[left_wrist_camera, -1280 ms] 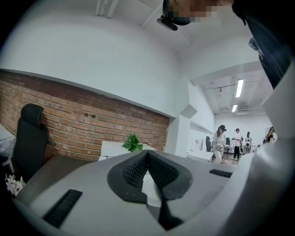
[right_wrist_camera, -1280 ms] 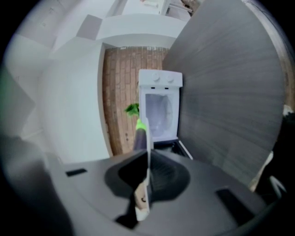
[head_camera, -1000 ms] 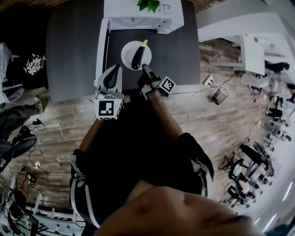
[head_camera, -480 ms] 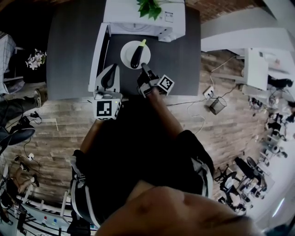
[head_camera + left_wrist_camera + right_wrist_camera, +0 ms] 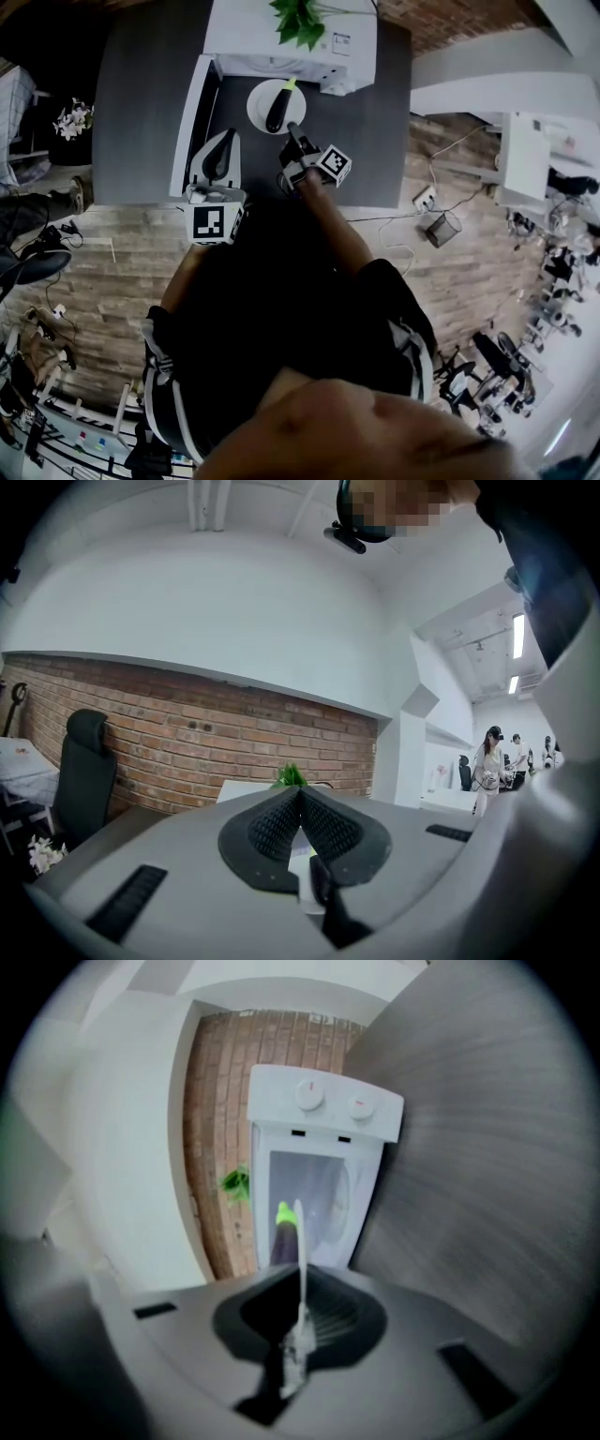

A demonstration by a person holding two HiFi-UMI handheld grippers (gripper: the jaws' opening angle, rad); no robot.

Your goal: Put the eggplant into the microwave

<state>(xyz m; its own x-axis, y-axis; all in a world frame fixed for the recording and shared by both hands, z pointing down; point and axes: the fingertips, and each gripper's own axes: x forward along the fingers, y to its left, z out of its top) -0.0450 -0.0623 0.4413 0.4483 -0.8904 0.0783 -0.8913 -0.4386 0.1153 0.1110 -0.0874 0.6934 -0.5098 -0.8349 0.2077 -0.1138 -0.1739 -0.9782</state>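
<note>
Microwave (image 5: pixel 349 45): white, at the far edge of the dark grey table (image 5: pixel 141 103); a green plant (image 5: pixel 298 17) stands on top of it.
Microwave door (image 5: pixel 190 112): open, swung out toward the person on the left side of the microwave; the right gripper view looks into the light cavity.
Plate (image 5: pixel 257 101): white and round, just in front of the open microwave, outside the cavity; I cannot tell if it rests on the table or is lifted a little.
Eggplant (image 5: pixel 277 112): dark purple with a green cap, lying on the plate in front of the microwave, the cap end toward the microwave.
Right tongs (image 5: pixel 292 133): on the side of the plate away from the microwave, closed on its near rim. In the right gripper view the plate (image 5: pixel 300 1241) shows edge-on as a thin white line between the two jaws, the eggplant (image 5: pixel 279 1241) beside it and the microwave (image 5: pixel 323 1110) beyond.
Left tongs (image 5: pixel 226 147): in front of the microwave, next to the open door and left of the plate, holding nothing. In the left gripper view the left tongs (image 5: pixel 300 797) have the jaws pressed together, pointing up to a brick wall (image 5: pixel 187 728).
</note>
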